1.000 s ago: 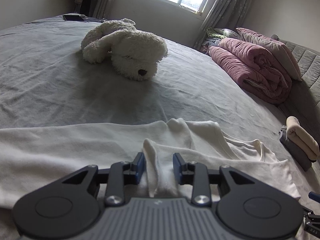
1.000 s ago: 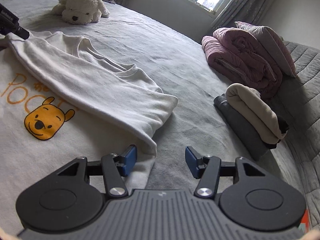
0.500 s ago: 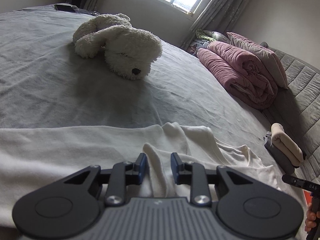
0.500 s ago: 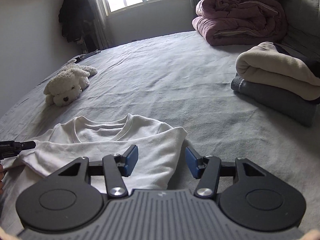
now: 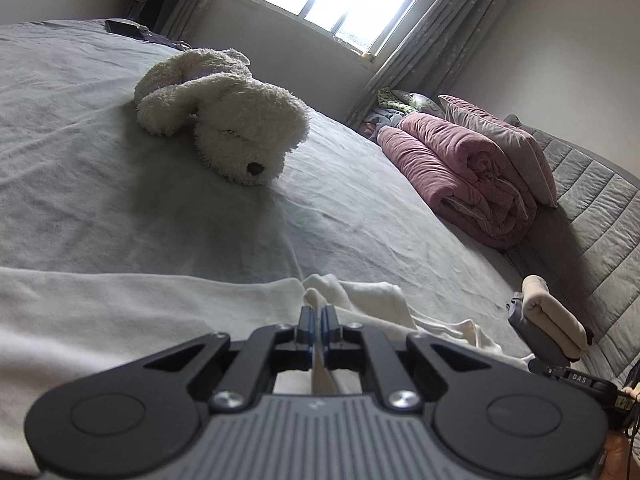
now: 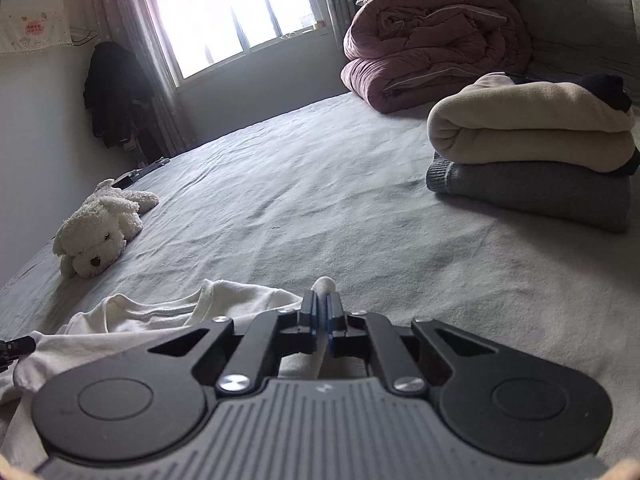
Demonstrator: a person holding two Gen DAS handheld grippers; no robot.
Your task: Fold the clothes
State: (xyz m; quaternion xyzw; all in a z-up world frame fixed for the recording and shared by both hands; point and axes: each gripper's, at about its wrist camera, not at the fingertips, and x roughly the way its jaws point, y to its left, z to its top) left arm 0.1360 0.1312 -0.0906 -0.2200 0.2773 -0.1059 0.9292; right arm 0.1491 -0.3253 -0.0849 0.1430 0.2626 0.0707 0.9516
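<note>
White shirt [image 5: 120, 312] lies on the bed [image 5: 360, 220], its near part hidden under both tools, print not visible. Left hand-held gripper [image 5: 319, 326] clenched on a pinched shirt fold; jaws just closed. Right hand-held gripper [image 6: 321, 320] likewise clamps a shirt fold. Plush dog [image 5: 224, 120] at 11 o'clock; folded clothes stack [image 6: 532, 152] at 2 o'clock, partly cut off.

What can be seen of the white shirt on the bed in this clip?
The white shirt is a soft, cream-white knit lying crumpled on the grey bed sheet. Its ribbed neckline shows in the right wrist view. A raised fold is pinched in the left gripper, and another bunch pokes up through the right gripper; both have just closed on the fabric. The rest spreads flat, with no print visible. Nothing else touches it.
</note>
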